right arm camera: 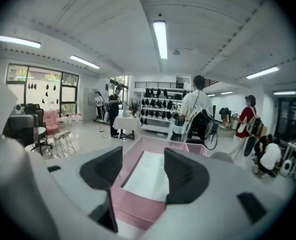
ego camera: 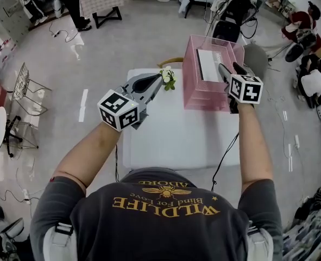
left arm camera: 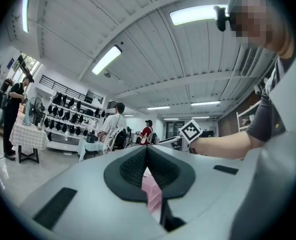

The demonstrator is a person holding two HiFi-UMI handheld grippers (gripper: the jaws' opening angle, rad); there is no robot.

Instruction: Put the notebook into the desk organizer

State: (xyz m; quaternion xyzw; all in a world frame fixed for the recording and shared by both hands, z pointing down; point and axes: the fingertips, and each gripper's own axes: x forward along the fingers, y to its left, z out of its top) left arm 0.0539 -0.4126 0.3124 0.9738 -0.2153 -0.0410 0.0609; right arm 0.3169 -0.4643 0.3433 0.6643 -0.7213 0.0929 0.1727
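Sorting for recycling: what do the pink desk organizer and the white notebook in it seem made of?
Pink box-shaped desk organizer: probably fine metal mesh, possibly plastic, matte; its walls show a faint grid. Flat white notebook: likely paper or card, plain matte cover.

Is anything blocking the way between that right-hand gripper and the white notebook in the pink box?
Nothing visible. The right gripper hangs open above the white notebook, which lies inside the pink mesh desk organizer.
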